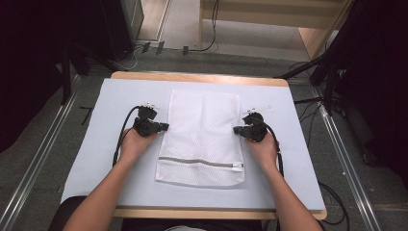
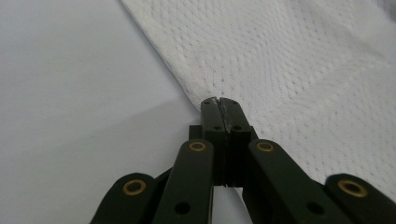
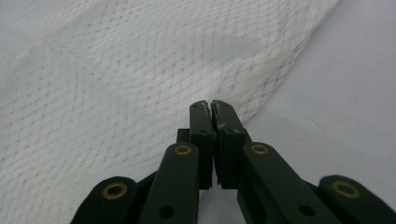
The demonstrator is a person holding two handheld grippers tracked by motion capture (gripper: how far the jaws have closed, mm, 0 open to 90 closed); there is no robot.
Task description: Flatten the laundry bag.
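A white mesh laundry bag (image 1: 202,139) is laid flat at the counter (image 1: 86,159) centre, zipper (image 1: 199,162) at the near end, its left edge met by the left claw (image 1: 166,126) and its right edge by the right claw (image 1: 235,129), both claws pressed together with no cloth seen between the tips.

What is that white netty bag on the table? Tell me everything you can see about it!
The white mesh laundry bag looks like thin, holey netting. It lies flat on the pale blue table cover, long side pointing away from the person. A grey zipper runs across near the close end, zipped shut, its white pull at the right. The left gripper and right gripper meet its side edges with jaws shut.
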